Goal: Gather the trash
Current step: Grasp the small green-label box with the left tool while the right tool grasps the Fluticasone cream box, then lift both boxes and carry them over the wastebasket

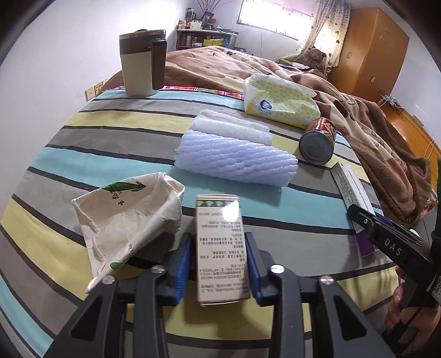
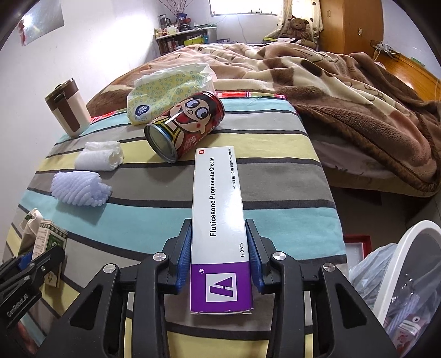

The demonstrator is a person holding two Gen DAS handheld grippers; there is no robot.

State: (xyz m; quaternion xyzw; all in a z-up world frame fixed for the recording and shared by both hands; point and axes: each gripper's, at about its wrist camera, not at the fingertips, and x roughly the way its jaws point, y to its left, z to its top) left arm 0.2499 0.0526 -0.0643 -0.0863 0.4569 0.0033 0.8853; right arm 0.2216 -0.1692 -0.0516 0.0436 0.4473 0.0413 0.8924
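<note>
Gripping one carton in each gripper over the striped cloth [image 1: 91, 129].
Left gripper [image 1: 220, 261] pinches the green box [image 1: 219, 247]; right gripper [image 2: 220, 253] pinches the cream box [image 2: 217, 209], bin [image 2: 413, 264] just beside it; can [image 2: 184, 126] lies beyond.

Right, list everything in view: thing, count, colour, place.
green box: 1, white-green, in left gripper
cream box: 1, white-purple, in right gripper
can: 1, red, lying mid-cloth
foam nets: 2, lilac and white, mid-cloth
tissue pack: 1, yellow, far edge
mug: 1, brown-cream, far left
cloth bag: 1, cream, near left
bin: 1, white, lower right
teddy: 1, brown, bed
left gripper: 1, black-blue, shut
right gripper: 1, black-blue, shut
</note>
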